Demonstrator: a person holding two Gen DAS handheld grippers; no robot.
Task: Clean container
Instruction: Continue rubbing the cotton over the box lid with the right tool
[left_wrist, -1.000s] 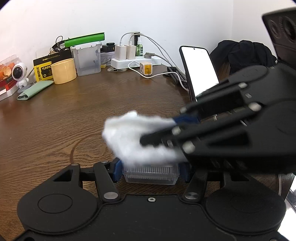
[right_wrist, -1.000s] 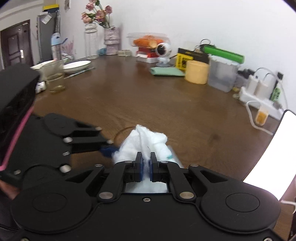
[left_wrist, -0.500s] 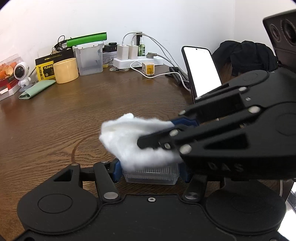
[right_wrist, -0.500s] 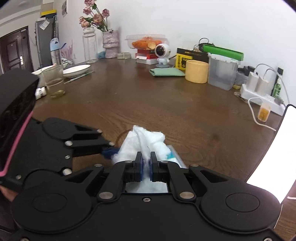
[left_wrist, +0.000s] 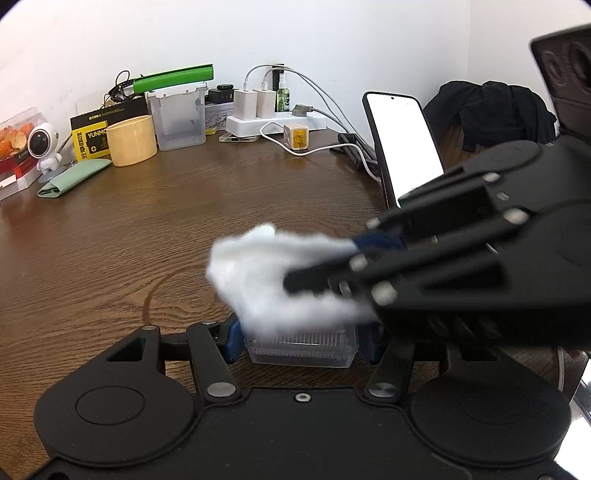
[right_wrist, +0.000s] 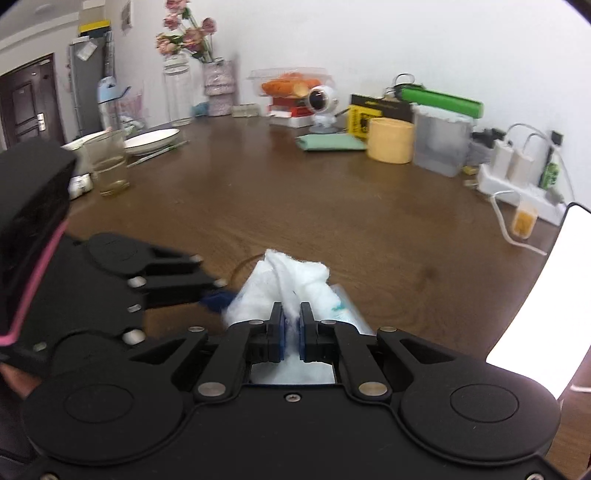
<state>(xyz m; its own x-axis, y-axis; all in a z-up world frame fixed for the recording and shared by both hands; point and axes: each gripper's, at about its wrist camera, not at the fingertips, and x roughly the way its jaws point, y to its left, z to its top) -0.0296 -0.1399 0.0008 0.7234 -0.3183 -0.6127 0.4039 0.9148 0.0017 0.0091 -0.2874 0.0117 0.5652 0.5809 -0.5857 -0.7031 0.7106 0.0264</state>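
Wiping is the step in hand, by my reading: the left claw is clamped on the sides of a small clear box, low at the near edge of the counter, while the right claw, nearly closed, pinches a white wad pressed down onto the box. In the left view the wad hides the box's top, so whether the box is open, and what it holds, cannot be told. In the right view a clear edge with a faint green mark shows just right of the wad.

The next move probably calls for keeping the box gripped firmly and level while the wad is worked across the surface still unwiped. The wad looks soft and loose, so it may shed fibres or slip out of the pinch if dragged hard.

Farther off, a lit phone stands propped to the right. At the back sit a yellow cup, whose inside is out of sight, and a clear bin with a lid, apparently empty. Far left in the right view, a glass holds a little pale liquid, beside a white dish.
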